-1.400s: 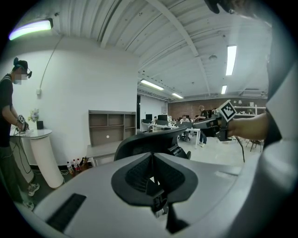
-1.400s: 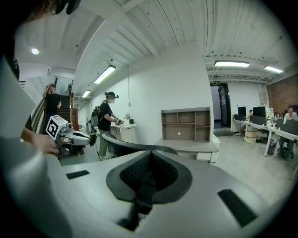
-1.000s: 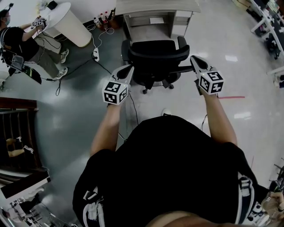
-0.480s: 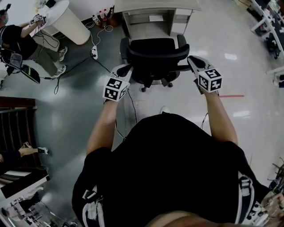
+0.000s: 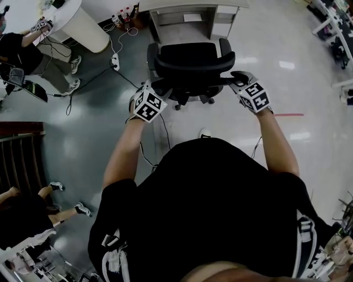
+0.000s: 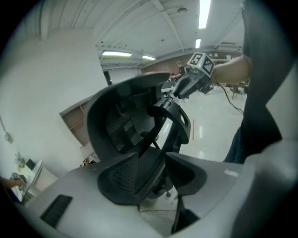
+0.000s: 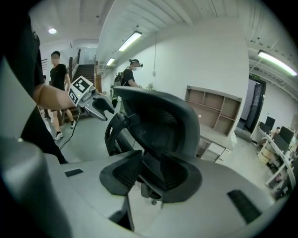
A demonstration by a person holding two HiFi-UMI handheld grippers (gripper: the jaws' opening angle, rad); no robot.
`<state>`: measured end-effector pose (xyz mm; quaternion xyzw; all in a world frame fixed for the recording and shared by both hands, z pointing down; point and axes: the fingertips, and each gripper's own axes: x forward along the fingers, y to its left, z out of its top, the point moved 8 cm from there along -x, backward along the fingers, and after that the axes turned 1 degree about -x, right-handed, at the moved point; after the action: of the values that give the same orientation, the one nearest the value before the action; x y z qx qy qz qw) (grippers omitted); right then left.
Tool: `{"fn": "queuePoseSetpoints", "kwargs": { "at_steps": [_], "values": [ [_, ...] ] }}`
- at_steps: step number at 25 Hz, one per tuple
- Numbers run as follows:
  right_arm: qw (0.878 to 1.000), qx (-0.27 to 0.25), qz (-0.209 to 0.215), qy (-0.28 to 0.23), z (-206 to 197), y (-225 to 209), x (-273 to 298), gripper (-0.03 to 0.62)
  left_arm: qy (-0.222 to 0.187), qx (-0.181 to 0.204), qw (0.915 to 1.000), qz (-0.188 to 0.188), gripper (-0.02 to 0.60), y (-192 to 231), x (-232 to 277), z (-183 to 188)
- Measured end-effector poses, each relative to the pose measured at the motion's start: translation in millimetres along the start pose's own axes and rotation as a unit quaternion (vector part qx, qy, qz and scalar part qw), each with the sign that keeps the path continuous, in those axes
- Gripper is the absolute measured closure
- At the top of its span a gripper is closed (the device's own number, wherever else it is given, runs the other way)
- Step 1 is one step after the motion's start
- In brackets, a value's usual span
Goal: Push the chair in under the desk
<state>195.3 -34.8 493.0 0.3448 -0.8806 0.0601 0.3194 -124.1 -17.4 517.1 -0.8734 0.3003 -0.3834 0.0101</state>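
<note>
The black mesh office chair (image 5: 190, 63) stands on the floor with its seat facing the grey desk (image 5: 190, 6) at the top. My left gripper (image 5: 150, 88) is at the left edge of the chair's back and my right gripper (image 5: 236, 80) at the right edge. In the left gripper view the jaws (image 6: 158, 172) are opening, with a strut of the chair (image 6: 135, 121) in the gap and not pressed. In the right gripper view the jaws (image 7: 151, 174) are opening too, with the lower frame of the chair (image 7: 163, 125) between them.
A power strip with cables (image 5: 115, 63) lies on the floor left of the chair. A person stands at a round white table (image 5: 77, 22) at the upper left. Red floor tape (image 5: 288, 115) is at the right, other desks (image 5: 336, 33) beyond it, and a dark railing (image 5: 22, 160) at the left.
Both grippers have moved forward onto the edges of the chair's back and their jaws have gone from shut to apart. The chair sits a little nearer the desk.
</note>
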Motion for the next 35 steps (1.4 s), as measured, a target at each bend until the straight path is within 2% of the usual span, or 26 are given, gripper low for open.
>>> {"fn": "queuePoseSetpoints", "kwargs": {
  "at_steps": [3, 6, 9, 13, 16, 20, 24, 30, 35],
  "values": [
    [0.999, -0.039, 0.007, 0.032, -9, 2, 12, 0.447, 0.049, 0.063, 0.9968, -0.007, 0.376, -5, 14, -7],
    [0.995, -0.078, 0.018, 0.058, -15, 3, 22, 0.426, 0.099, 0.128, 0.9868, -0.008, 0.359, -7, 28, -14],
    [0.988, -0.121, 0.030, 0.091, -21, 6, 31, 0.392, 0.136, 0.162, 0.9773, -0.014, 0.348, -7, 38, -20],
    [0.973, -0.183, 0.040, 0.133, -30, 10, 43, 0.355, 0.157, 0.171, 0.9724, -0.022, 0.344, -6, 52, -26],
    [0.966, -0.201, 0.051, 0.153, -39, 10, 55, 0.347, 0.176, 0.185, 0.9665, -0.028, 0.342, -4, 63, -32],
    [0.959, -0.215, 0.062, 0.175, -47, 7, 67, 0.342, 0.197, 0.176, 0.9628, -0.057, 0.330, -7, 75, -35],
    [0.951, -0.237, 0.065, 0.187, -53, 6, 77, 0.342, 0.210, 0.187, 0.9572, -0.068, 0.328, -10, 87, -37],
    [0.926, -0.304, 0.058, 0.218, -65, -1, 94, 0.353, 0.217, 0.202, 0.9531, -0.062, 0.331, -5, 99, -41],
    [0.907, -0.341, 0.068, 0.236, -71, 0, 103, 0.390, 0.217, 0.204, 0.9525, -0.064, 0.390, -2, 100, -40]
  ]
}}
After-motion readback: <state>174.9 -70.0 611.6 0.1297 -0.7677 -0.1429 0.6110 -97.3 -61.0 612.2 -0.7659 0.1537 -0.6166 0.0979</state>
